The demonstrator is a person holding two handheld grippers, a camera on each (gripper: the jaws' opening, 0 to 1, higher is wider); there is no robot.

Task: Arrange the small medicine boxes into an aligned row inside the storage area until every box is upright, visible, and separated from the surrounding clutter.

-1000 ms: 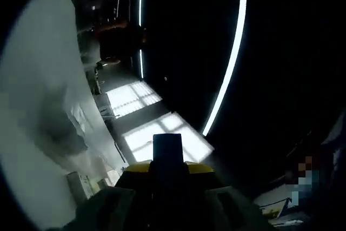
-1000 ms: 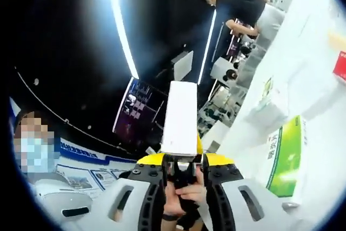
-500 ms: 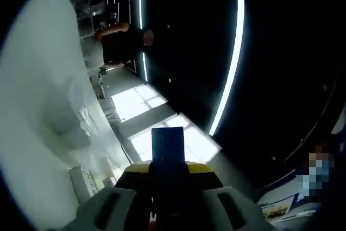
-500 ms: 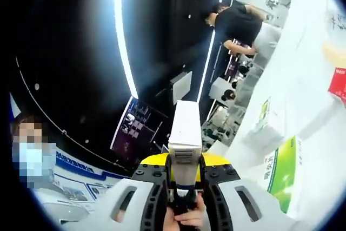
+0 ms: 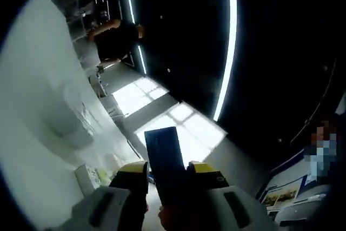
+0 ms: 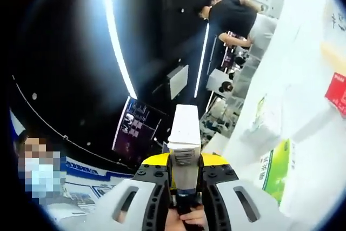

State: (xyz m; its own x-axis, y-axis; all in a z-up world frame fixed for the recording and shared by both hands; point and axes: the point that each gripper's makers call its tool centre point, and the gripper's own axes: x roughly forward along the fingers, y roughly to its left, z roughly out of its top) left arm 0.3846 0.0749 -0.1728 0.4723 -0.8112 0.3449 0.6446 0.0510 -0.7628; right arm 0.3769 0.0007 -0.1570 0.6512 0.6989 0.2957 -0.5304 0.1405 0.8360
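In my left gripper view, the left claw (image 5: 167,179) is closed on one dark medicine box (image 5: 166,162), which stands out between the yellow-tipped jaws against a bright window; its print is too dark for me to read. A white surface (image 5: 38,133) sweeps down the left side, with one small pale box (image 5: 88,178) lying on it near the claw.

In my right gripper view, the right claw (image 6: 185,172) is clamped on one white medicine box (image 6: 184,136), end-on to the camera, and a hand (image 6: 186,220) shows between the jaw bases. On the white table (image 6: 303,106) to the right I count three cartons: a green and white box (image 6: 275,170), a pale box (image 6: 263,118) further along and a red box (image 6: 336,91) at the edge. Two people (image 6: 238,17) stand at the far end.
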